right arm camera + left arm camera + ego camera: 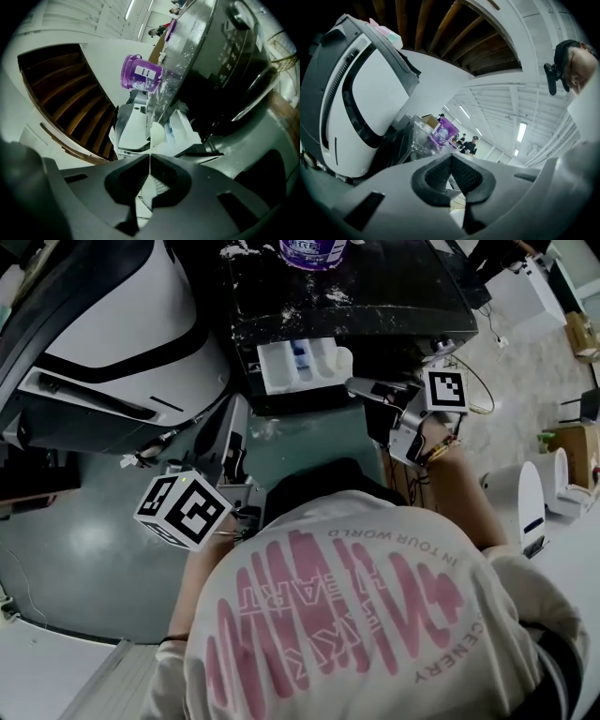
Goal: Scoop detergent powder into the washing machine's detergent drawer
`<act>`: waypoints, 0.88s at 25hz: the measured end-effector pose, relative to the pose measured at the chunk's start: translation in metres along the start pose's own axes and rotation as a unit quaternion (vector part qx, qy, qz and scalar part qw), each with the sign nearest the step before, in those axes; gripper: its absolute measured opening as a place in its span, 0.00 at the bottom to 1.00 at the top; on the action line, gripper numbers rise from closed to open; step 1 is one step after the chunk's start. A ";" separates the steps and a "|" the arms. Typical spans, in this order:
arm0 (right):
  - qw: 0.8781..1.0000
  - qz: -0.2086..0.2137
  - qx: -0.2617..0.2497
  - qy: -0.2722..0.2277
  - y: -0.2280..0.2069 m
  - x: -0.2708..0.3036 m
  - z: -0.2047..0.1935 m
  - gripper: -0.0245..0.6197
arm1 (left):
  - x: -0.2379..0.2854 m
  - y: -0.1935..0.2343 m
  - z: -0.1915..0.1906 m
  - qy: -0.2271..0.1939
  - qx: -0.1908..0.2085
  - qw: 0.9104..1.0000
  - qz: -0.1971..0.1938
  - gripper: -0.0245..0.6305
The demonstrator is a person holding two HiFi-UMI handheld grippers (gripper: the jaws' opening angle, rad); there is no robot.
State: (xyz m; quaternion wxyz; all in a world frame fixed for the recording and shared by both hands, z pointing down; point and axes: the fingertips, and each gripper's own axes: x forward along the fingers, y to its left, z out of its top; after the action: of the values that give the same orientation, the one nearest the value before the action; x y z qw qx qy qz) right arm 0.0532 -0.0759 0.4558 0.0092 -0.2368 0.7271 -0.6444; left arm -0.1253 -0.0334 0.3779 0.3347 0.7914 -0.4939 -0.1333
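Right gripper view shows your right gripper [150, 161] pinched tight on the thin handle of the white scoop [157, 134]. Its round cup sits right by the open detergent drawer [277, 369]. I cannot tell if powder is in the cup. I think you are at the pouring step, so next tip the cup slowly over one box in the drawer. Your left gripper [451, 161] is closed with nothing in it. The drawer is smooth white plastic. The purple tub [139, 72] stands on the dark, shiny washer top [375, 287], dusty with spilled powder.
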 end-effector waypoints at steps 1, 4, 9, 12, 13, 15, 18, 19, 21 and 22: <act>1.000 -0.003 -0.003 0.000 0.001 0.002 -0.003 0.05 | -0.001 0.002 -0.001 0.001 -0.002 1.000 -0.003 0.04; 1.000 -0.014 -0.010 0.003 0.003 0.010 -0.011 0.05 | -0.005 0.006 -0.002 0.001 -0.007 1.000 -0.010 0.04; 0.999 -0.042 -0.030 0.015 0.003 0.026 -0.019 0.05 | -0.014 0.015 -0.011 0.004 -0.008 1.000 -0.014 0.04; 0.995 -0.076 -0.062 0.022 0.004 0.034 -0.021 0.05 | -0.024 0.024 -0.011 -0.003 -0.017 1.000 -0.005 0.04; 0.993 -0.088 -0.073 0.025 0.005 0.037 -0.022 0.05 | -0.027 0.027 -0.010 -0.007 -0.020 1.000 -0.002 0.04; 0.989 -0.111 -0.094 0.034 0.006 0.041 -0.024 0.05 | -0.033 0.031 -0.009 -0.015 -0.025 1.000 0.001 0.04; 0.982 -0.136 -0.125 0.049 0.008 0.048 -0.026 0.05 | -0.041 0.038 -0.007 -0.027 -0.033 0.999 0.007 0.04; 0.980 -0.139 -0.132 0.052 0.009 0.052 -0.027 0.05 | -0.043 0.041 -0.006 -0.029 -0.033 0.999 0.010 0.04; 0.975 -0.150 -0.153 0.058 0.009 0.059 -0.028 0.05 | -0.048 0.046 -0.005 -0.033 -0.028 0.999 0.016 0.04; 0.971 -0.159 -0.169 0.063 0.009 0.061 -0.028 0.05 | -0.049 0.048 -0.006 -0.034 -0.024 0.999 0.019 0.04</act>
State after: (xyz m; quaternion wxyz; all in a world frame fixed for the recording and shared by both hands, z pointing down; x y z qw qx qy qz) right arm -0.0125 -0.0706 0.4698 -0.1792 -0.3063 0.7774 -0.5193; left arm -0.1791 -0.0023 0.4080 0.3387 0.7686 -0.5169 -0.1654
